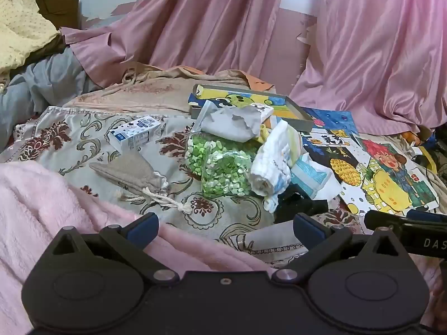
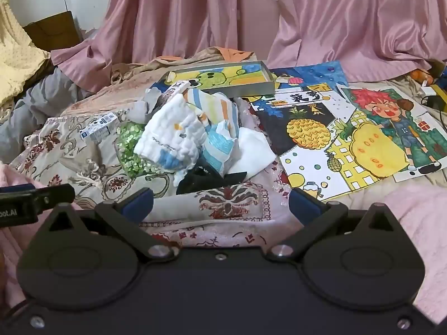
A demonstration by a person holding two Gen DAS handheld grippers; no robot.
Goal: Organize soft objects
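Much of the pile on the bed (image 1: 83, 128) is buried: a black cloth (image 2: 201, 180) peeks from under the white muslin cloth (image 2: 170, 139), the bags of green pieces (image 1: 220, 167) are half covered in the right view, and the striped cloth (image 2: 215, 111) hides what lies beneath it. The left tongs (image 1: 225, 227) stand wide apart, holding nothing, over the pink blanket (image 1: 36, 209) near the pile. The right tongs (image 2: 220, 203) are equally wide and empty, just near the black cloth, drawings (image 2: 363, 128) lying right.

Glossy satin curtains (image 1: 212, 22), fluffy pink blanket (image 1: 33, 203), quilted cotton towel (image 2: 170, 136)
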